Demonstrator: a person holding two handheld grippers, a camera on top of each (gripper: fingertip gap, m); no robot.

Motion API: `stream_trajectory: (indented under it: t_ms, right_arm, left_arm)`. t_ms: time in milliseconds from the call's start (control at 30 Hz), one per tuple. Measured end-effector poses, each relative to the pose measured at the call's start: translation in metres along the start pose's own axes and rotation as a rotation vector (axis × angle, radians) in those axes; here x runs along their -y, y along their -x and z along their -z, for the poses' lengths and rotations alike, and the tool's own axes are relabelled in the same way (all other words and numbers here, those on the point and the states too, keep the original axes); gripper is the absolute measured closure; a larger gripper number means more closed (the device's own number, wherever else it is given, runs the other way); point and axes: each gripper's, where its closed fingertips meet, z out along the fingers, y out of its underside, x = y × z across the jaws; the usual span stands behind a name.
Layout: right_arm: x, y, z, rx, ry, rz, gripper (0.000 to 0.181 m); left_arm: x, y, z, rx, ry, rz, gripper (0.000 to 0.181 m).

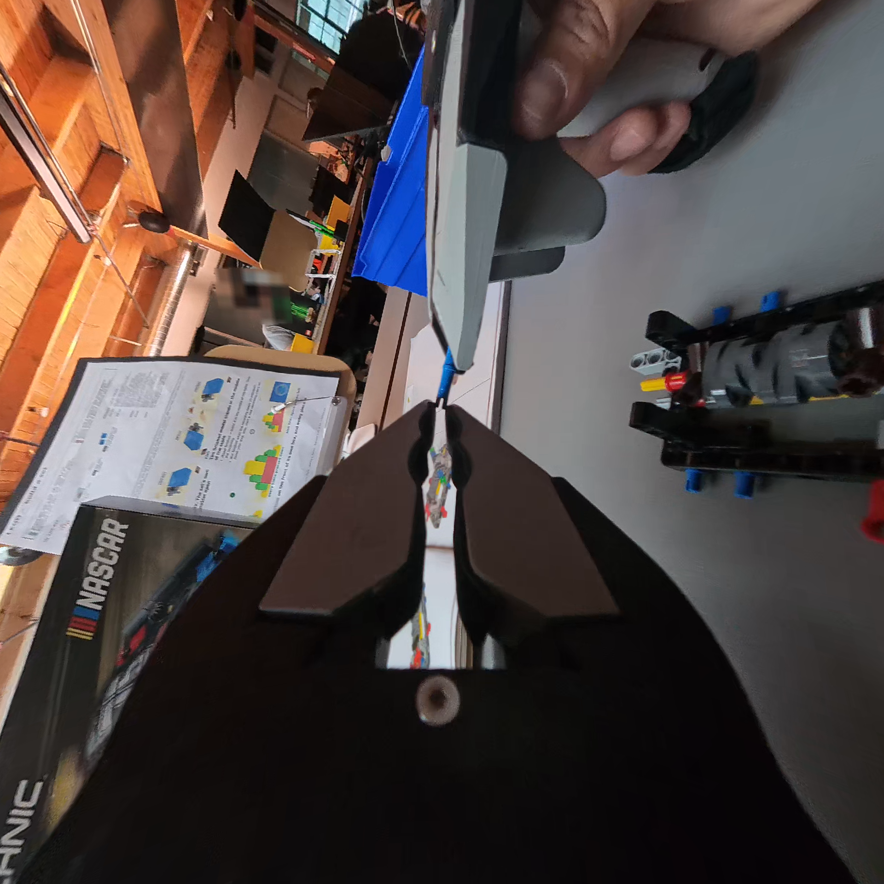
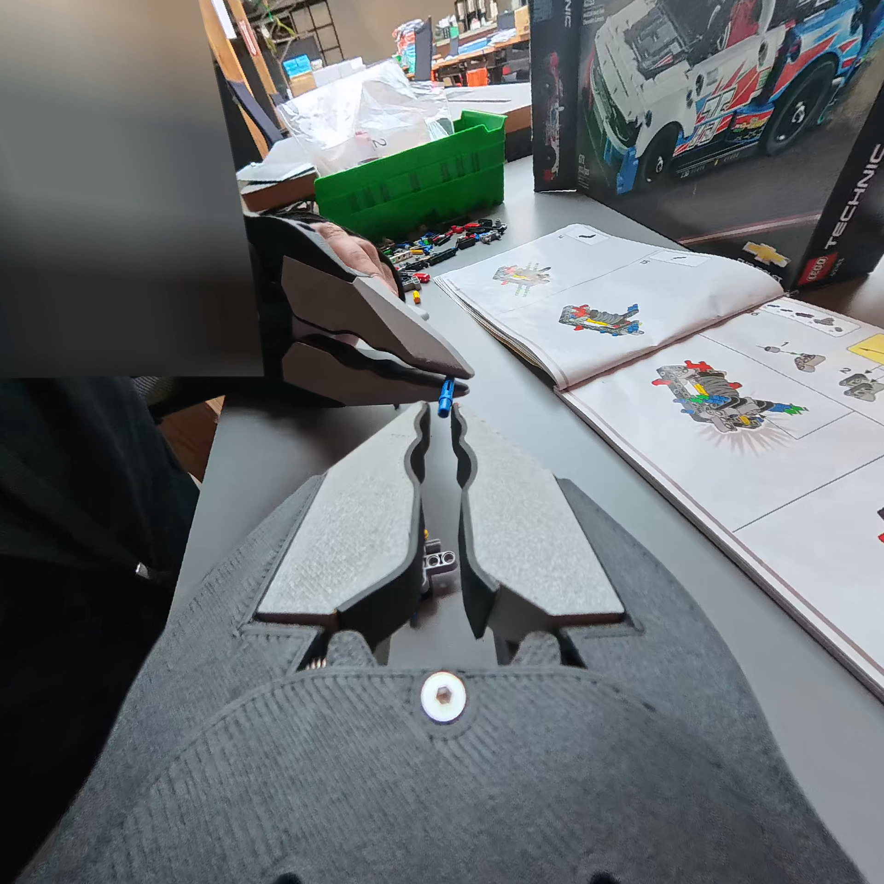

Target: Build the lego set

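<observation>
Grey desk (image 2: 296, 445): left claw (image 2: 463, 382) clamps a blue pin (image 2: 445, 394), its long axis pointing into the right claw's (image 2: 440, 409) narrowly parted tips, seemingly not touching them.

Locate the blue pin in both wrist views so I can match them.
Left wrist view: blue pin just above centre, sticking out of the left gripper tips, beside the right gripper tip.
Right wrist view: blue pin just above centre, clamped in the left gripper, lower end at the right gripper's tips.
Shared landmark: set box, lower left there, upper right here.
</observation>
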Motion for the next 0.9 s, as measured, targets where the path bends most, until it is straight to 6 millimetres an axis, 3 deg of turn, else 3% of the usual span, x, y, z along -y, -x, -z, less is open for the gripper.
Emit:
stream_trajectory:
  t_ms: [333,467,633,733,900]
  right_arm:
    - [-0.002,-0.004,-0.004,-0.061,0.019,0.026,0.180]
    - [-0.015,-0.004,-0.001,-0.080,0.088,0.097,0.180]
    - [-0.023,-0.001,0.003,-0.092,0.121,0.141,0.180]
    - [-0.026,-0.002,0.004,-0.082,0.127,0.150,0.180]
    - [-0.031,0.010,0.005,-0.009,0.147,0.241,0.180]
  left_arm:
    - [0.001,0.001,-0.001,0.066,0.060,-0.150,0.180]
    - [0.001,-0.015,-0.003,-0.073,0.016,0.012,0.179]
    - [0.001,-0.016,-0.001,-0.140,-0.024,0.134,0.180]
    - [0.007,-0.028,-0.001,-0.218,-0.040,0.173,0.158]
    - [0.014,-0.047,0.003,-0.352,-0.096,0.222,0.167]
